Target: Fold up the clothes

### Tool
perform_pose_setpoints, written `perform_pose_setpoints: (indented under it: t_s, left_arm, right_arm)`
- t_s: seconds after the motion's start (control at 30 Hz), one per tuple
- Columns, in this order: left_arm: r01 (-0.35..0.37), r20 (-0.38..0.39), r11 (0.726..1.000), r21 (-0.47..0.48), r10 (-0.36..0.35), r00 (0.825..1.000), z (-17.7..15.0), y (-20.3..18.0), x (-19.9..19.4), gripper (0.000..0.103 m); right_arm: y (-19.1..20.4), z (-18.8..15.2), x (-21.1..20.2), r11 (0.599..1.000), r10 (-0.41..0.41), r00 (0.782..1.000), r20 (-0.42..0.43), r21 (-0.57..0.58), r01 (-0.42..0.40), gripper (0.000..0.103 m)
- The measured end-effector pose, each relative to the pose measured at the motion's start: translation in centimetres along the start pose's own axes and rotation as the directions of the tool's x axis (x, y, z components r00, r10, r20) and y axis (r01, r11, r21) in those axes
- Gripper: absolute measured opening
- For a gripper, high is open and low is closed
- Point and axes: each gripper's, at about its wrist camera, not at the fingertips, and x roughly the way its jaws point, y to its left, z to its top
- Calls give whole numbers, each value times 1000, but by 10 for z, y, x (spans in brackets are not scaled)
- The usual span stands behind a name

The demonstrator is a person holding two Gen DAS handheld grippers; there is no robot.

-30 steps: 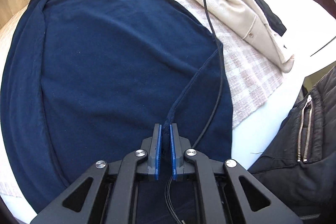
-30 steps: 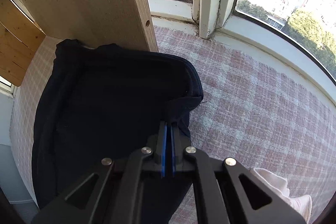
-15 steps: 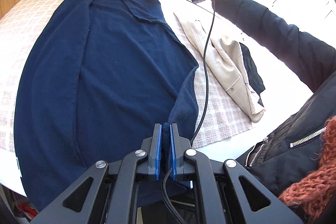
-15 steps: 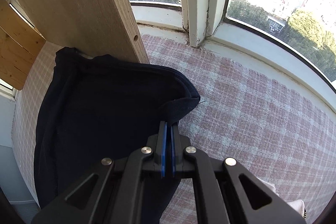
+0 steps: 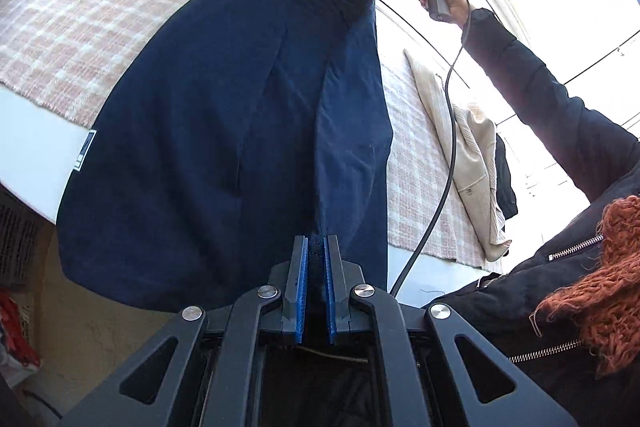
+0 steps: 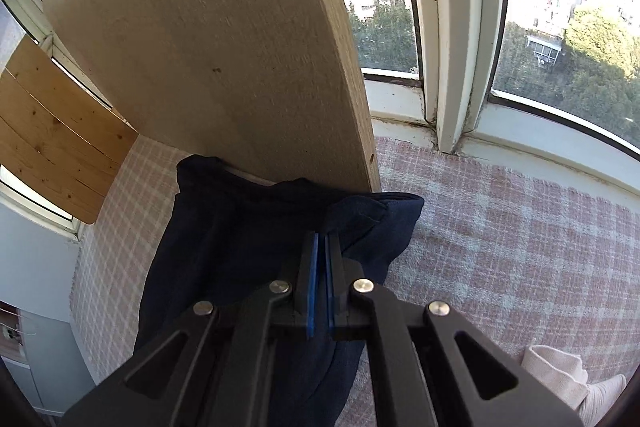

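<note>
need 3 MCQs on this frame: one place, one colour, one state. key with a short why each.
1. Where does the beige garment lie?
A. on the checked cloth, right of the navy garment
B. on the floor
C. on top of the navy garment

2. What colour are the gripper pads?
A. red
B. blue
C. white

3. The left gripper is:
A. open and empty
B. shut on the navy garment
C. shut on a cable

Key: A, it rests on the checked cloth beside the navy fabric; B, blue strips line both fingers; B, navy fabric sits pinched between its pads.
</note>
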Motion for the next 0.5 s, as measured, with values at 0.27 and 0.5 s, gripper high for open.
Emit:
perform_pose_setpoints:
  t_s: [0.27,0.5]
  left_arm:
    - [-17,28,999,-50,19,999,-14,17,-9,7]
    - [-41,-41,998,-45,39,998,-20,35,11,8]
  right_arm:
    - [43,1,26,994,-69,997,20,-82,71,4]
    - [60,-7,64,966,-191,981,-17,-181,185,6]
